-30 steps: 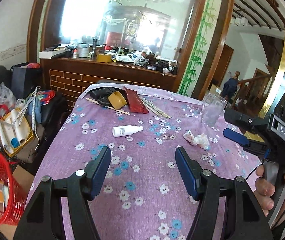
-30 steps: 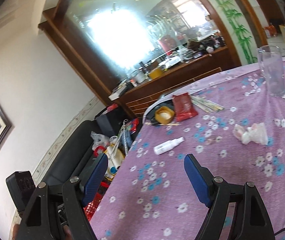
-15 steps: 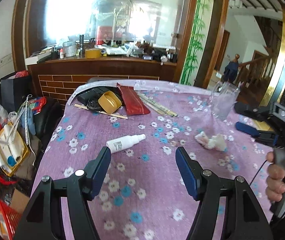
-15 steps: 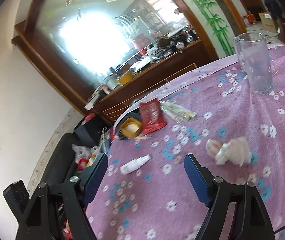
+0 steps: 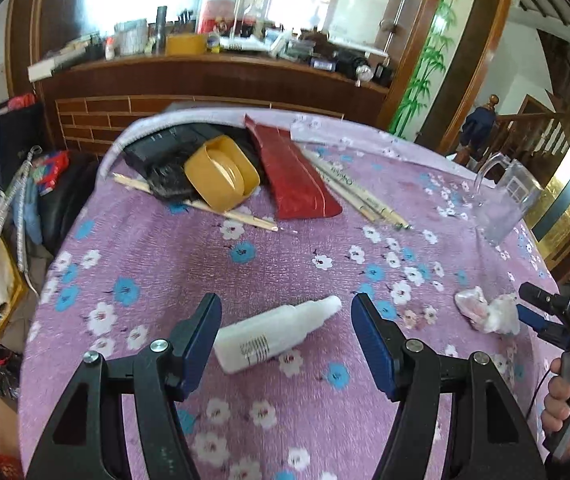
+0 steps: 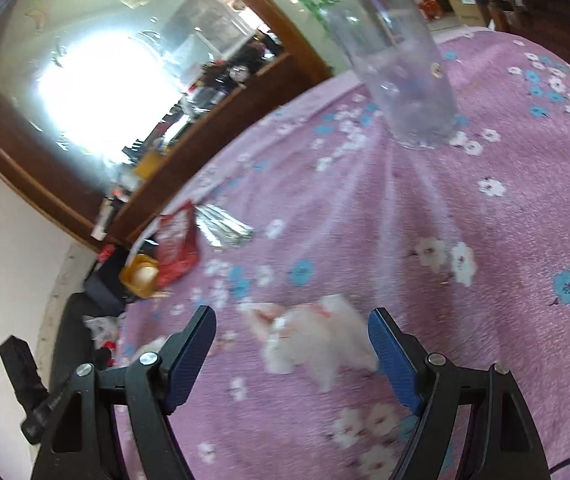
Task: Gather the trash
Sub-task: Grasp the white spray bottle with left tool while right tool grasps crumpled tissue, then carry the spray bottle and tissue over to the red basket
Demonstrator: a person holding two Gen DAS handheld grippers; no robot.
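Note:
A small white plastic bottle (image 5: 273, 334) lies on its side on the purple flowered tablecloth (image 5: 293, 256). My left gripper (image 5: 285, 332) is open, its blue pads on either side of the bottle without touching it. A crumpled white and pink wrapper (image 6: 313, 336) lies between the open pads of my right gripper (image 6: 291, 344). In the left wrist view the wrapper (image 5: 485, 312) sits at the right, with the right gripper (image 5: 545, 316) just beside it.
A clear glass mug (image 5: 505, 208) stands at the right; it shows large in the right wrist view (image 6: 401, 72). A yellow box (image 5: 221, 180), a red pouch (image 5: 297, 176), chopsticks (image 5: 357, 196) and a black object (image 5: 165, 168) lie at the table's far side. Clutter lies left of the table.
Both grippers have moved forward and down. The bottle now lies between my left pads and the wrapper between my right pads. Both stay open.

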